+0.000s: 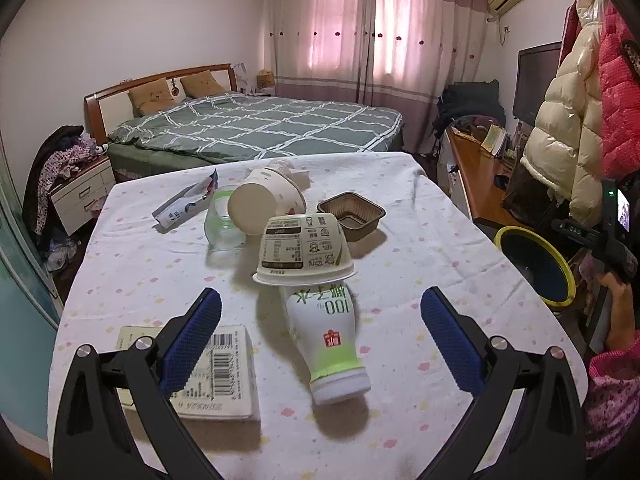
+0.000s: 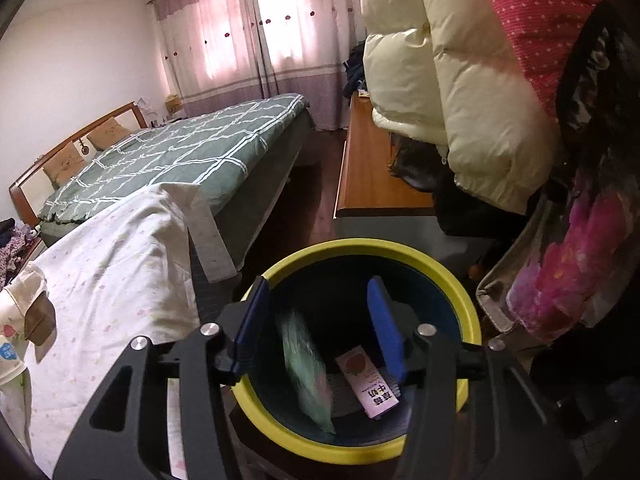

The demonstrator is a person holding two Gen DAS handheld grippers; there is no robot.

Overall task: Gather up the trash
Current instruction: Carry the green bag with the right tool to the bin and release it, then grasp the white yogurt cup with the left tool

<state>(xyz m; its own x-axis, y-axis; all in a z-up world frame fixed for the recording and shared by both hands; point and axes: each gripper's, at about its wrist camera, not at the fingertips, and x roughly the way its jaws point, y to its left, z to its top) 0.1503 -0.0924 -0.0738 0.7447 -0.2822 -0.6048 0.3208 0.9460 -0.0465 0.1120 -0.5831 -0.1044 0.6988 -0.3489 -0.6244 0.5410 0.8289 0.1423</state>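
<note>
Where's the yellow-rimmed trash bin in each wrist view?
Left wrist: the yellow-rimmed trash bin sits at the right edge, beyond the table, partly hidden by the other gripper.
Right wrist: the bin fills the lower centre, directly under the open right gripper, with trash inside.
Shared landmark: the green plaid bed.

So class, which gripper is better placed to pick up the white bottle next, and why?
Left. The left gripper is open with the white bottle lying between its fingers; the right gripper is open over the bin.
</note>
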